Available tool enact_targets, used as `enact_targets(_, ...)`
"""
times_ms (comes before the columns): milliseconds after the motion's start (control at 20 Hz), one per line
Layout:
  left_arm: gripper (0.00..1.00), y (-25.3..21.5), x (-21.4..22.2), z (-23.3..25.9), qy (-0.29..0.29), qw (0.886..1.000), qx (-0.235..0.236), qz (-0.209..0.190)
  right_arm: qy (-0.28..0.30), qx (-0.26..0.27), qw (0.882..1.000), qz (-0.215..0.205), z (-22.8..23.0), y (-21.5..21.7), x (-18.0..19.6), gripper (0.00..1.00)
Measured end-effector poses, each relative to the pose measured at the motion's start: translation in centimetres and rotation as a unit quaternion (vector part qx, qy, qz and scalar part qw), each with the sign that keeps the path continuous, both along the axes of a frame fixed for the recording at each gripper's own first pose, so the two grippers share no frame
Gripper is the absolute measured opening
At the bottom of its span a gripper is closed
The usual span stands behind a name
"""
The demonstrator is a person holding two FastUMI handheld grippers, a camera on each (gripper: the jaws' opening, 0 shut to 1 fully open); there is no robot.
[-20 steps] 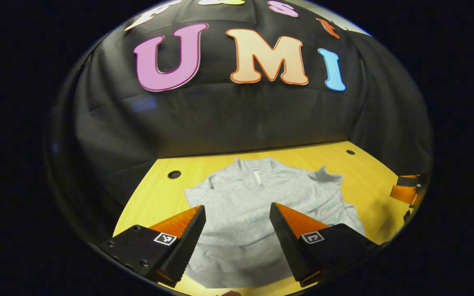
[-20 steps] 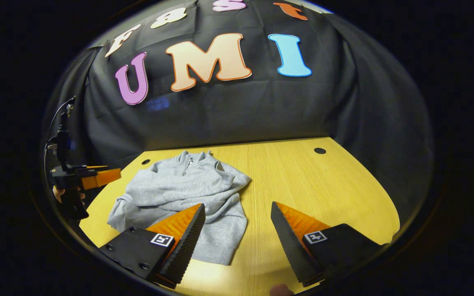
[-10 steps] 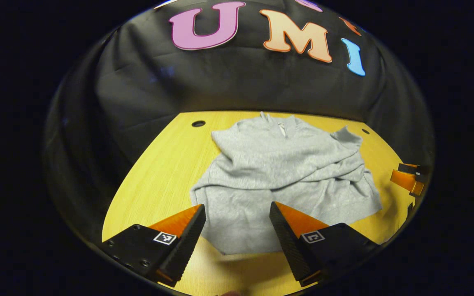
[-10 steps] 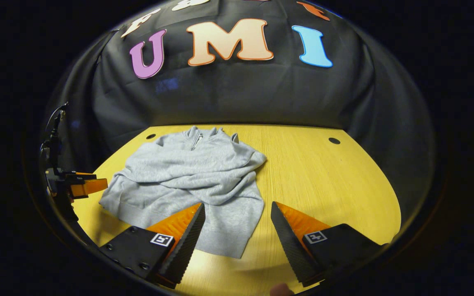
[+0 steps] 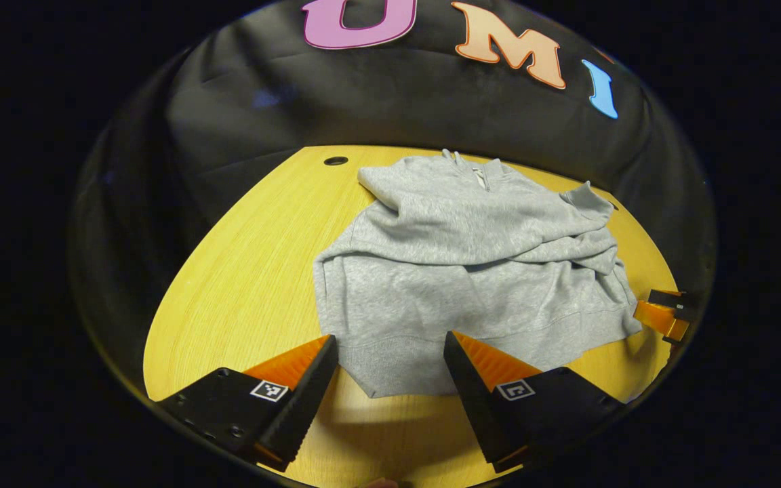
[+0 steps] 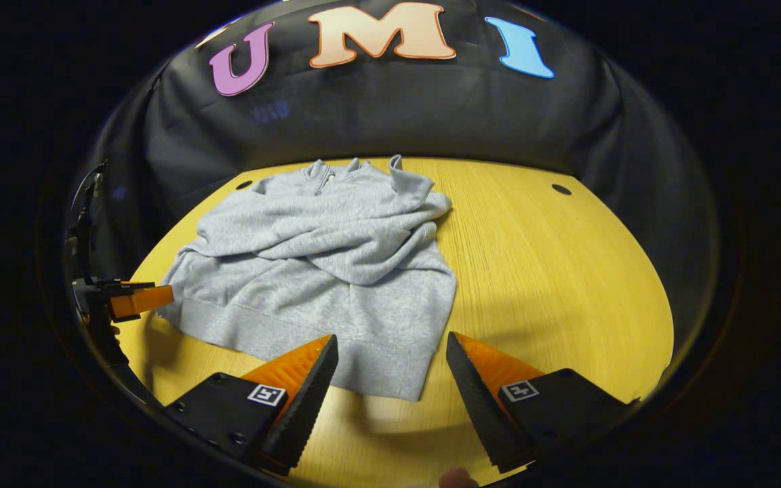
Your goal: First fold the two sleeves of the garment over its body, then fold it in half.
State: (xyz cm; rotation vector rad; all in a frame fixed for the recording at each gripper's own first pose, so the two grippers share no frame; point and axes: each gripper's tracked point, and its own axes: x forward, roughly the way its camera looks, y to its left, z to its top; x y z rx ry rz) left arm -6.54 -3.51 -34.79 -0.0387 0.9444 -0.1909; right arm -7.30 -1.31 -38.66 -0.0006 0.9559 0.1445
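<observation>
Both grippers, left gripper (image 5: 390, 373) and right gripper (image 6: 390, 369), gape wide and empty, having pulled back; grey fleece sweatshirt (image 5: 465, 271) lies ahead on yellow wooden worktop (image 5: 241, 271), sleeves crossed; halving likely next

Left claw (image 5: 390, 379) agape above sweatshirt (image 5: 472, 271) hem
</observation>
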Motion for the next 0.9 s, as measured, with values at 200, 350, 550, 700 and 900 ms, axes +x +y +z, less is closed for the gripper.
enact_targets(200,0.97,0.1,-0.8,-1.1,0.011,1.000,0.007,-0.002,0.027,-0.007,1.000,-0.005,-1.4,0.0,-0.7,0.99)
enact_targets(350,0.98,0.1,-0.8,-1.3,0.011,1.000,0.004,0.006,0.042,-0.011,0.999,-0.008,-2.2,0.1,-1.2,0.99)
enact_targets(550,0.96,-0.1,-0.8,-1.3,0.001,1.000,0.006,0.007,0.043,-0.009,0.999,-0.012,-2.3,0.2,-1.0,0.99)
enact_targets(700,0.83,-1.1,-0.9,-1.1,-0.001,1.000,-0.006,0.000,0.045,-0.010,0.999,-0.002,-2.5,0.6,-1.0,0.98)
enact_targets(900,0.39,-2.1,-0.8,-1.2,-0.004,1.000,-0.015,0.002,0.050,0.014,0.998,0.025,-2.7,2.0,-0.9,0.71)
